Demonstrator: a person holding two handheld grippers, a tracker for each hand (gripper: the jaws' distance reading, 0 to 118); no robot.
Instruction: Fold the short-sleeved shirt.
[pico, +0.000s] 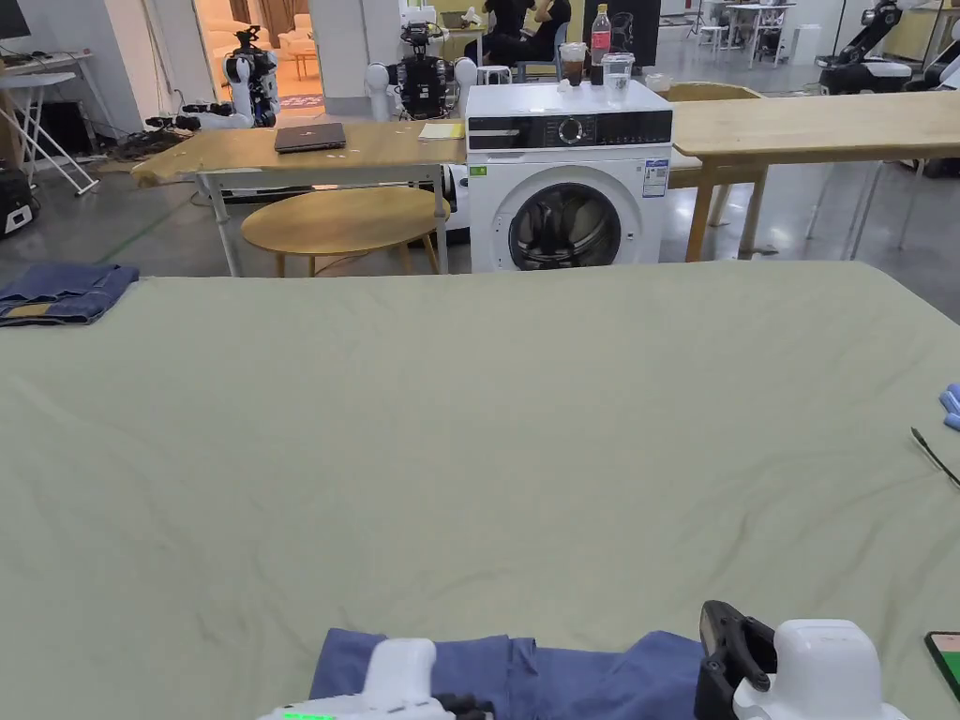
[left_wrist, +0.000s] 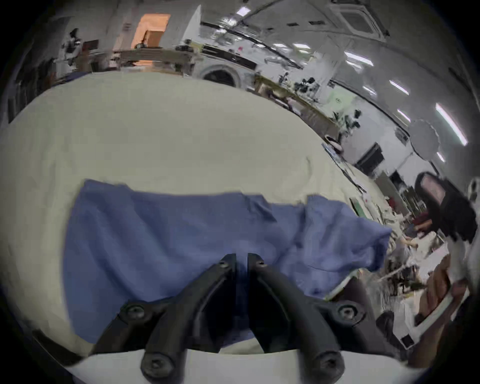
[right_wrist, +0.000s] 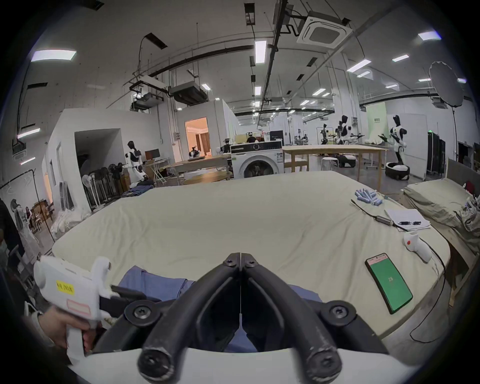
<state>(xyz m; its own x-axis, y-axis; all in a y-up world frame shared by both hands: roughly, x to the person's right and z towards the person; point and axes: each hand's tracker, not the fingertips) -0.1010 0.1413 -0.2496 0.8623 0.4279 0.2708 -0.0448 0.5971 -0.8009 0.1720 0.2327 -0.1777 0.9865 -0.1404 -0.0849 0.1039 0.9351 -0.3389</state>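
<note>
Now, by labels:

Left tool (left_wrist: 241, 259): in the left gripper view its two black jaws stand almost together, a narrow slit between the tips, with blue cloth showing in the slit; whether both jaws press that cloth cannot be told. Its white body (pico: 398, 680) sits at the lower edge of the head view, over the shirt's near part. In the right gripper view a hand (right_wrist: 65, 324) holds its grip.

Right tool (right_wrist: 241, 257): jaws closed tip to tip, nothing between them, raised above the cloth and pointing across the sheet. Its white body with a black front (pico: 797, 670) stands to the right of the left tool in the head view.

Short-sleeved shirt (left_wrist: 161, 239): blue, lying on the surface directly under and ahead of the left tool, spread flat to that tool's left, rumpled and bunched toward its right. Below the right tool the same cloth (right_wrist: 155, 283) passes under the jaws.

Surface (pico: 487, 422): covered by a pale green sheet, lightly wrinkled, stretching far beyond both tools.

Phone (right_wrist: 388, 282): green screen up, on the sheet to the right of the right tool, apart from the shirt.

Folded denim (pico: 61, 292): at the far left corner of the surface, well apart from both tools.

Washing machine (pico: 567, 178): white, on the floor past the far edge, ahead of the tools.
</note>
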